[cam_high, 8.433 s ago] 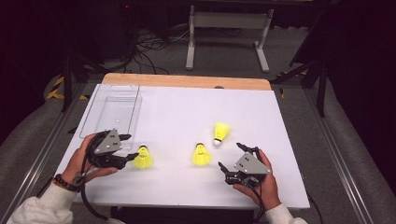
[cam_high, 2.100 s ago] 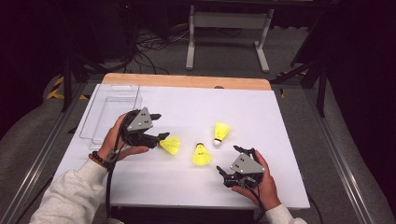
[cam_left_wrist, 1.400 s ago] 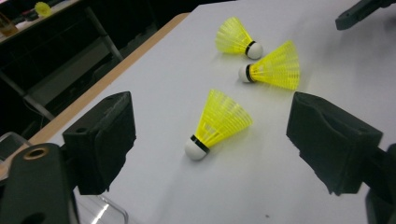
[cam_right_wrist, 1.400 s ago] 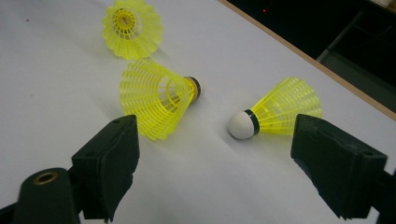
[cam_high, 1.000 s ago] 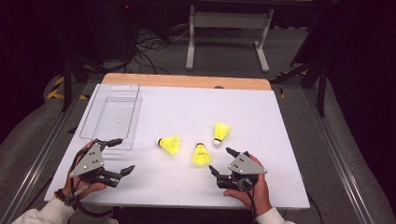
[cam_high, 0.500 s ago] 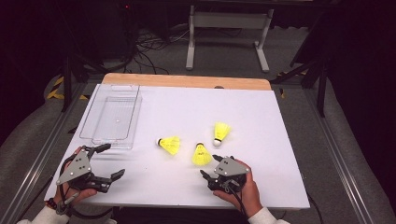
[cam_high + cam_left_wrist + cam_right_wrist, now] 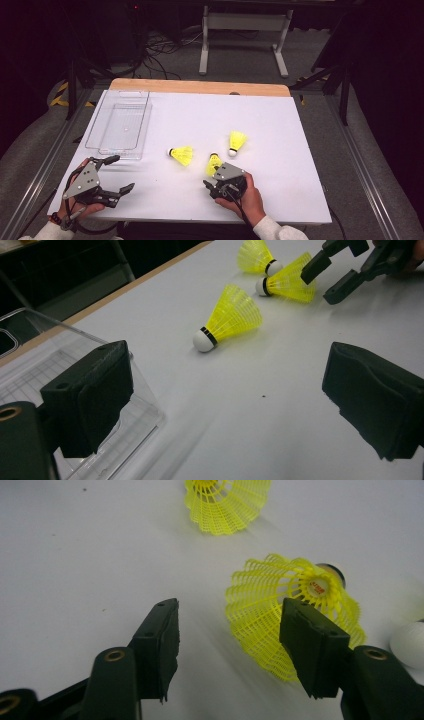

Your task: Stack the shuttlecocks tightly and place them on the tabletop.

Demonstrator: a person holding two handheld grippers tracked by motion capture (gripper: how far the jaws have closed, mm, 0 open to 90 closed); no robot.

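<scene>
Right gripper view: shuttlecock's (image 7: 280, 625) red cork label.

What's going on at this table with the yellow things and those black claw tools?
A person holds a two-jaw gripper in each hand. The right gripper is close behind the middle shuttlecock, its jaws just closing in but not yet gripping it. The left gripper rests open near the table's front edge, holding nothing. Two more shuttlecocks lie on the white table, and the clear tray is empty.
</scene>
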